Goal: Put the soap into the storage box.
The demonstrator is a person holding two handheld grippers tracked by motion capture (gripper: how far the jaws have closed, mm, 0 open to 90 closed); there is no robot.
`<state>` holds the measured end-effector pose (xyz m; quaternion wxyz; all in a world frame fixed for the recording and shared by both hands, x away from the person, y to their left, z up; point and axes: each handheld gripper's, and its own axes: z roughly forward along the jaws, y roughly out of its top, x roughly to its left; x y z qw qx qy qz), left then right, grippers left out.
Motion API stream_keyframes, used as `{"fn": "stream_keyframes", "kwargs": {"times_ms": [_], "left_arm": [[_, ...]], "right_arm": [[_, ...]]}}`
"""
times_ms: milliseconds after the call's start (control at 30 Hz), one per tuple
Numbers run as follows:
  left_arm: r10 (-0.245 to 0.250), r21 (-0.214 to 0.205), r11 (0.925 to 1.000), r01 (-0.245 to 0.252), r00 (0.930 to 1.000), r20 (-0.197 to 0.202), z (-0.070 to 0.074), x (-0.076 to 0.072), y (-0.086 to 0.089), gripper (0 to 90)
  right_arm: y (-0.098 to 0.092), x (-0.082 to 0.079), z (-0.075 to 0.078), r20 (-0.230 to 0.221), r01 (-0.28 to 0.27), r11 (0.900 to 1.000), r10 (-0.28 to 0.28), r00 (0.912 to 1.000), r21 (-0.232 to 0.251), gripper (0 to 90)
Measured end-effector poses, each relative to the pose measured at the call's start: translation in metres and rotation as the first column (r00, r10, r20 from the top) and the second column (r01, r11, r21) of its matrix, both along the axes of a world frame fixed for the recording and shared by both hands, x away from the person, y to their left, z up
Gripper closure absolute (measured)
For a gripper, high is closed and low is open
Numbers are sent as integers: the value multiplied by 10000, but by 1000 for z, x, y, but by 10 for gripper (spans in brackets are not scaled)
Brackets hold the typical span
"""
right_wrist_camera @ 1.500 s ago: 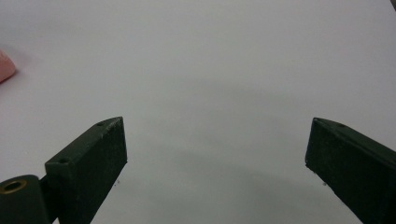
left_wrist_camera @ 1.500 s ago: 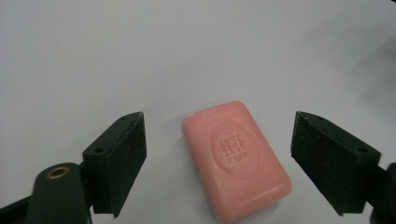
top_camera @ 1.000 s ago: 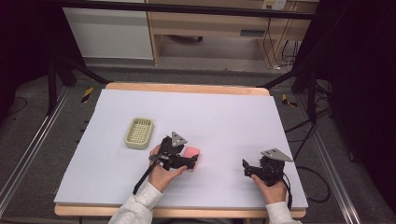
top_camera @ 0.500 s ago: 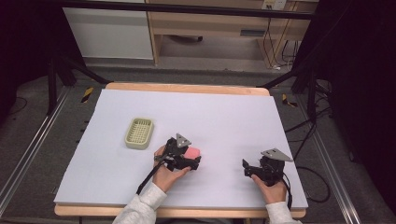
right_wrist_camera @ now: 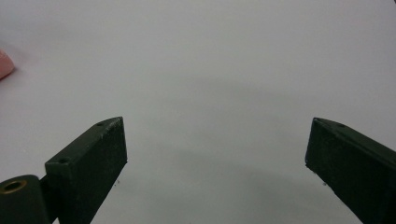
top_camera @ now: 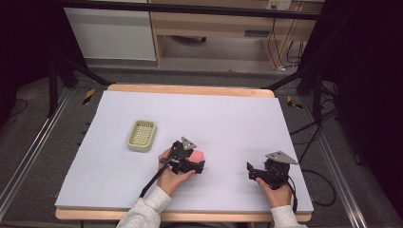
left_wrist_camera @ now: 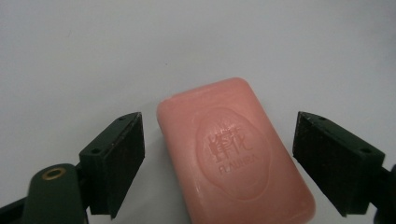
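Observation:
A pink bar of soap (left_wrist_camera: 236,151) with an embossed stamp lies flat on the white table, between the open jaws of my left gripper (left_wrist_camera: 219,158); neither pad touches it. From above, the soap (top_camera: 196,155) peeks out beside the left gripper (top_camera: 198,160), near the table's front middle. My right gripper (top_camera: 250,171) rests low at the front right, jaws spread wide over bare table (right_wrist_camera: 210,93) with nothing between them. A sliver of the soap (right_wrist_camera: 3,65) shows at the left edge of the right gripper view.
A pale green slatted soap dish (top_camera: 141,135) sits to the left and a little farther back than the soap. The white table sheet (top_camera: 214,114) stretches wide behind both grippers. Metal rails and dark stands flank the table.
My left gripper has crept forward and to the right over the soap, covering more of it. The right gripper has stayed put.

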<state>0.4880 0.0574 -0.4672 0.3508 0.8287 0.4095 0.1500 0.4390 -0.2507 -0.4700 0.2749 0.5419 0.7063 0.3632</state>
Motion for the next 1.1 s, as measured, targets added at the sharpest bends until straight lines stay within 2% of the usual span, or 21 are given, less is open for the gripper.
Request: {"fn": "stream_keyframes", "kwargs": {"times_ms": [667,767,967,1100], "left_arm": [[322,-153,9993,-327,9989,-347,-8,0,-3,249],[320,-76,9994,-324,9986,-423,-8,-1,-4,272],[453,259,9987,-447,9987,-214,-8,-5,-7,339],[502,301,9983,-497,9986,-183,-8,-5,-7,368]], "right_arm": [[0,0,0,-68,-24,10000,24,10000,16,57],[0,0,0,-64,-25,10000,25,10000,8,57],[0,0,0,-61,-12,10000,12,10000,2,57],[0,0,0,-43,-2,10000,2,10000,-17,57]]}}
